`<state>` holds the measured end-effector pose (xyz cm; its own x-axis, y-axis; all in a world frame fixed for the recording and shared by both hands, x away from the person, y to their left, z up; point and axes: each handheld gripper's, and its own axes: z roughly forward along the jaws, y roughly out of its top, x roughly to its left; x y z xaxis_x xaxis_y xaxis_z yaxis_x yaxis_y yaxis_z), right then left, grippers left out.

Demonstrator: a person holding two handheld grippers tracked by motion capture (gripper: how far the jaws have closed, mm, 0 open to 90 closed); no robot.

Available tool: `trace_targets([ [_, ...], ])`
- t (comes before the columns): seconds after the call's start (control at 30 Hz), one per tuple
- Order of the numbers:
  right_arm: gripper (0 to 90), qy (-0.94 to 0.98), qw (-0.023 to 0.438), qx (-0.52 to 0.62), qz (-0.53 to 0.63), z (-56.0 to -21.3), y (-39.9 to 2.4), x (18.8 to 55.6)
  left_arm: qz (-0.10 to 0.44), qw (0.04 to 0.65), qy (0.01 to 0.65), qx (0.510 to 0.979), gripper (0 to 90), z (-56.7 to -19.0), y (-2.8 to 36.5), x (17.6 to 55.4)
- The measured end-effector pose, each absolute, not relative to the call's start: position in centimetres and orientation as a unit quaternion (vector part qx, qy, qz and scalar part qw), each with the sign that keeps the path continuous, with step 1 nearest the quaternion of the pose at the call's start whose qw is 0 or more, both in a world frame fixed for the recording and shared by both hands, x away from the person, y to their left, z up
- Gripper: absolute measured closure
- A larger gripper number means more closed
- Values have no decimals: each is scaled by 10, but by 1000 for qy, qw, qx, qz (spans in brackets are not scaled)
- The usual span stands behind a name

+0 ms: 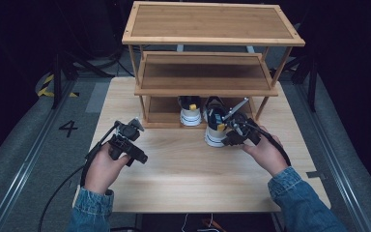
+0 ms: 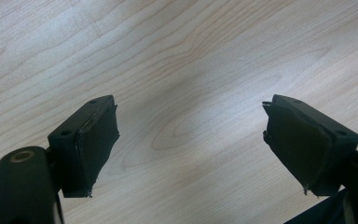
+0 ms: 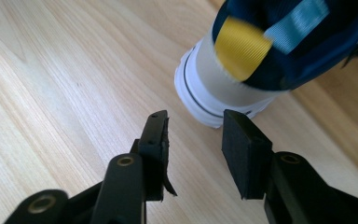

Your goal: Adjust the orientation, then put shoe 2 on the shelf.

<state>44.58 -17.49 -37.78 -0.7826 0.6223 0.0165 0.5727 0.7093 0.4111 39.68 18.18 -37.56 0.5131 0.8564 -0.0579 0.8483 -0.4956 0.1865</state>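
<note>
Near shoe (image 3: pixel 256 51): upper blurred, cut off by the top edge in the right gripper view. Second shoe (image 1: pixel 190 112): toe hidden under the rack's middle shelf (image 1: pixel 206 72). Sleeves run off the bottom edge.

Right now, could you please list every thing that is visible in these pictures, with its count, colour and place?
light wooden table: one, pale wood, under everything.
three-tier brown wooden shelf rack: one, brown, at the far side of the table.
navy sneakers with white soles and yellow heel tabs: two; one on the bottom shelf, one on the table before the rack.
left gripper: one, black, open above bare table, fingers wide apart.
right gripper: one, black, open, beside the near sneaker's heel, nothing between its fingers.
person's hands, denim sleeves: two, blue, near edge.
</note>
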Motion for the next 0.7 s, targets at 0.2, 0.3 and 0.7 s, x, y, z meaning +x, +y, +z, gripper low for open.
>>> trace_targets([
  [0.2,689,916,56,339,206,-390,-173,449,15,99,498,861,172,-378,182,397],
  [0.3,707,912,50,346,214,-393,-171,451,14,99,496,862,172,-377,183,396],
  [0.7,775,897,65,373,226,-395,-169,464,17,103,503,858,172,-377,189,395],
])
